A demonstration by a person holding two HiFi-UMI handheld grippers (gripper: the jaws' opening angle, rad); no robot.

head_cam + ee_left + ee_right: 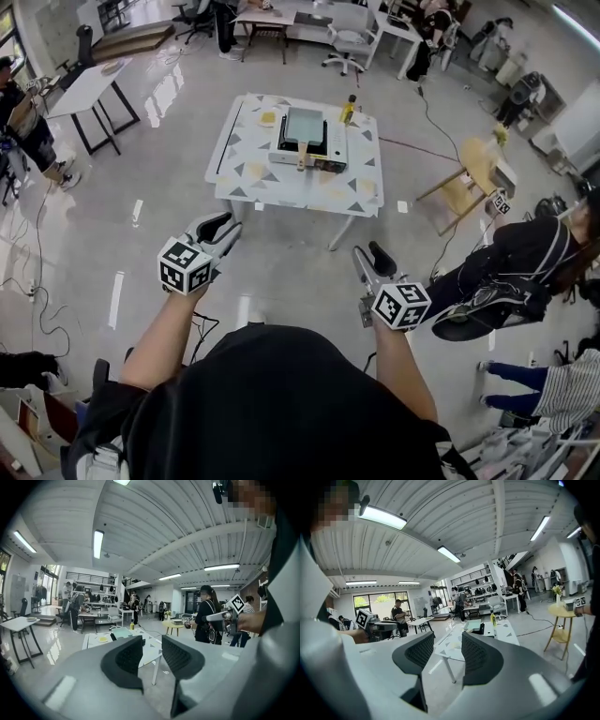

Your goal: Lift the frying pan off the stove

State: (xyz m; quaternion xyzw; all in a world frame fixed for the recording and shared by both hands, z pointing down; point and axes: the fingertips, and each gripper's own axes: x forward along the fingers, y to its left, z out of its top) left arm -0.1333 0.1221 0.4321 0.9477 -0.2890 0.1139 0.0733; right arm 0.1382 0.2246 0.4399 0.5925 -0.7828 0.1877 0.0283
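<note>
The square grey frying pan [305,127] sits on a portable stove [336,148] on the white patterned table [253,183], with its wooden handle pointing at me. Both grippers hang over the floor well short of the table. My left gripper [222,228] is open and holds nothing. My right gripper [370,258] is also open and empty. Beyond the left gripper's [152,653] jaws, the pan [122,632] looks small and far off. Past the right gripper's [447,651] jaws, the pan [473,625] shows on the table [506,630].
A yellow bottle [348,110] and a yellow item [267,118] stand on the table by the stove. A wooden stool [473,178] is to the table's right. A person [525,262] sits near my right side. Cables cross the floor.
</note>
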